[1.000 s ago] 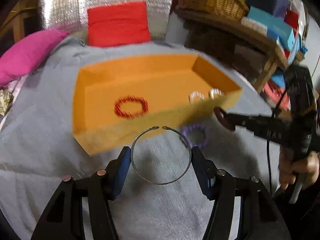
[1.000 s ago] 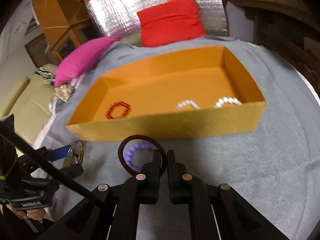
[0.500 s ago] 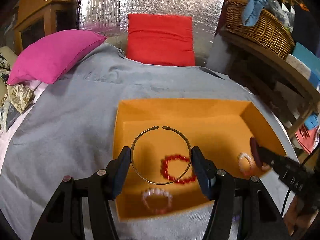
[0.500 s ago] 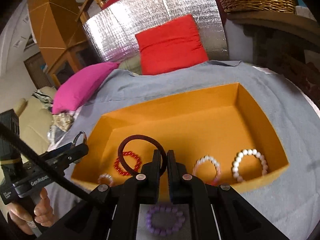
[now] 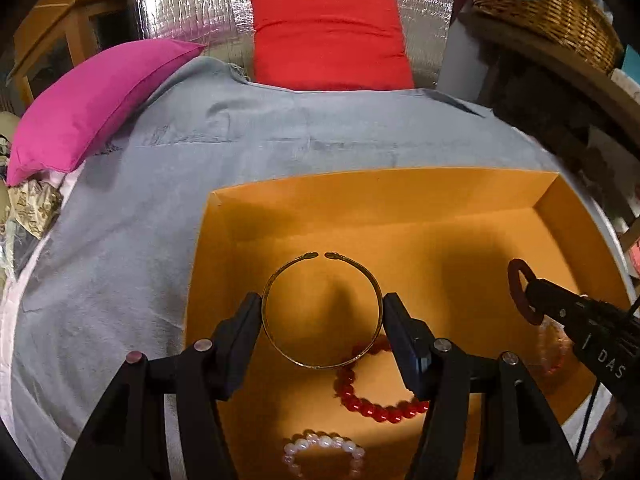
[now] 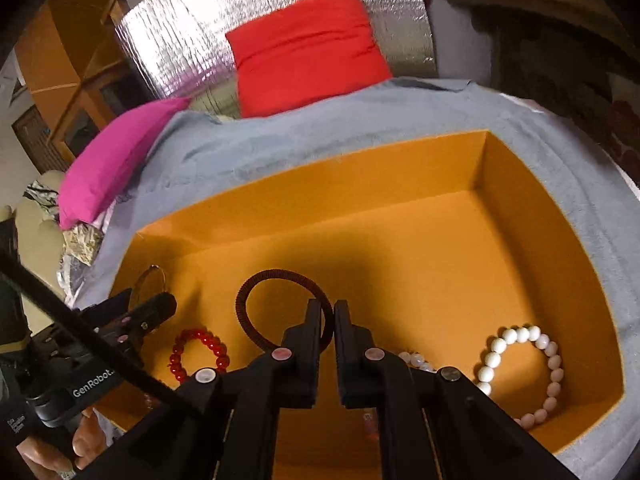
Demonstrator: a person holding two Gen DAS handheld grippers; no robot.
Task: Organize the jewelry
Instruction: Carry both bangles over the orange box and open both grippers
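My left gripper [image 5: 322, 308] is shut on a thin metal bangle [image 5: 288, 350] and holds it over the left part of the orange box [image 5: 384, 192]. My right gripper [image 6: 334, 308] is shut on a dark maroon hair tie [image 6: 248, 286] and holds it over the middle of the box [image 6: 320, 184]. On the box floor lie a red bead bracelet [image 5: 376, 408], a pale pink bead bracelet [image 5: 324, 442] and a white bead bracelet [image 6: 520, 344]. The right gripper with the hair tie [image 5: 518, 288] shows at the right of the left wrist view.
The box sits on a grey cloth [image 5: 120, 248]. A magenta cushion [image 5: 92, 100] and a red cushion [image 5: 328, 36] lie at the back against a silver foil panel [image 6: 208, 28]. A wicker basket [image 5: 548, 0] stands on a wooden shelf at the right.
Both grippers have moved forward from in front of the box to over it, each still holding its piece. The purple bead bracelet on the cloth has dropped out of view.
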